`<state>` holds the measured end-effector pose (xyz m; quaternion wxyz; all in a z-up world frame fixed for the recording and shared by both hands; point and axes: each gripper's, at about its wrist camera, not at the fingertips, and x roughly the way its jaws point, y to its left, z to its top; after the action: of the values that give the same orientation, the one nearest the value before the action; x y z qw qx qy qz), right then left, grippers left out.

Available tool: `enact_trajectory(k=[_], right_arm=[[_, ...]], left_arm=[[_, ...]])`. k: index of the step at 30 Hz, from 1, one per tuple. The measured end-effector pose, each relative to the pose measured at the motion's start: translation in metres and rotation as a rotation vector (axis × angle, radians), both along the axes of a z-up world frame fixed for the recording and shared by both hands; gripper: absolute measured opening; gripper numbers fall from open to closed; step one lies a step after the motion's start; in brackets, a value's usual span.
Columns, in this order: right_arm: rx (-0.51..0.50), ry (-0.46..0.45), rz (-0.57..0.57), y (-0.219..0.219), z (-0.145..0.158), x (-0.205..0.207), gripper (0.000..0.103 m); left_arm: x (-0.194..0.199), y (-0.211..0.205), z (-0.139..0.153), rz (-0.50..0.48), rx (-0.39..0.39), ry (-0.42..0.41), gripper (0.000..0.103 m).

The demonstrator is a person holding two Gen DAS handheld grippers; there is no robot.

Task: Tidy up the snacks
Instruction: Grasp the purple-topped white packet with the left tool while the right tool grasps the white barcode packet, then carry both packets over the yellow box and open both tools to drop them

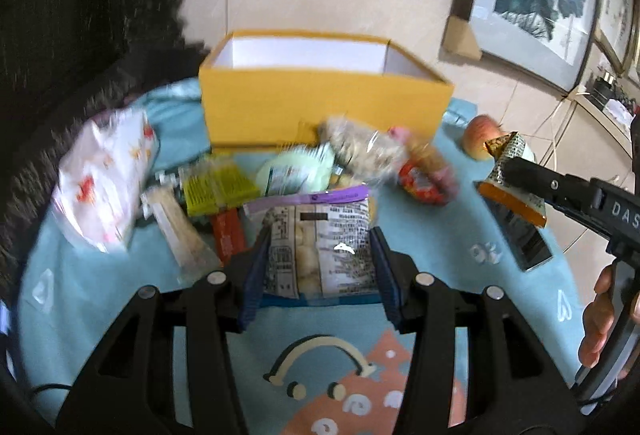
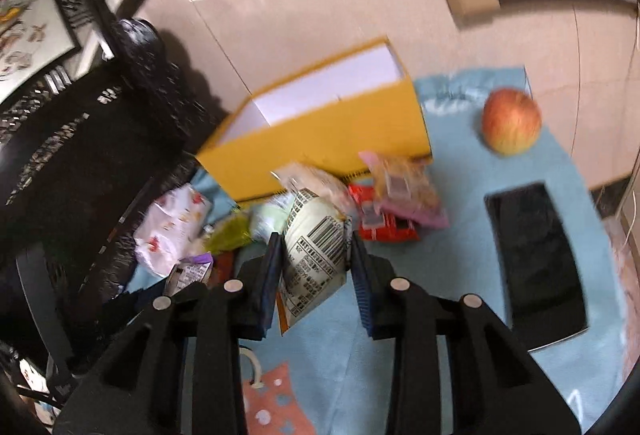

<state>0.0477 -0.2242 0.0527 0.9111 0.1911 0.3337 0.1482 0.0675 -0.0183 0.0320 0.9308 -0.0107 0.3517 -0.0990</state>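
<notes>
Open rectangular yellow cardboard box at twelve o'clock on the teal mat; left gripper clamps a crinkly purple-topped packet, long axis toward the box; right gripper pinches a barcoded cream pouch, tilted

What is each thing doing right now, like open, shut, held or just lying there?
Yellow box: open, looks empty.
Left claw: shut on purple-topped snack bag.
Right claw: shut on barcode snack packet.
Apple: whole, lying on blue mat.
Phone: screen dark, lying flat.
</notes>
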Motion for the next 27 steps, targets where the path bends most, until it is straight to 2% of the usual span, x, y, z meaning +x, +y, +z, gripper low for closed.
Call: enact_trajectory(k=[4,7,11,14,17,22,25,27], right_arm=[[-0.031,-0.08,-0.015,-0.01,0.033,-0.013,0.034],[-0.069,-0.112,-0.03,-0.017,0.052,-0.011,0.034],[-0.108,-0.168,-0.059,-0.021,0.075,0.006,0.034],[-0.148,-0.201,-0.078,-0.014,0.081,0.034,0.034],[-0.171,-0.195,-0.076,-0.004,0.074,0.069,0.034],[-0.19,-0.173,-0.053,0.006,0.054,0.132,0.034],[-0.248,-0.17,-0.044,0.015,0.04,0.163,0.035],[-0.312,-0.199,-0.039,0.024,0.03,0.176,0.037]], left_arm=[[-0.002,-0.01,0.03,-0.037,0.047,-0.037,0.049],[0.006,-0.011,0.05,-0.048,0.035,-0.044,0.049],[0.038,-0.014,0.084,-0.026,0.039,-0.084,0.049],[0.07,-0.011,0.097,-0.004,0.013,-0.08,0.049],[0.105,-0.008,0.096,0.027,-0.009,-0.052,0.049],[0.167,-0.005,0.076,0.06,-0.018,-0.003,0.049],[0.198,-0.008,0.061,0.055,0.007,0.009,0.05],[0.215,-0.009,0.051,0.069,-0.011,0.016,0.056]])
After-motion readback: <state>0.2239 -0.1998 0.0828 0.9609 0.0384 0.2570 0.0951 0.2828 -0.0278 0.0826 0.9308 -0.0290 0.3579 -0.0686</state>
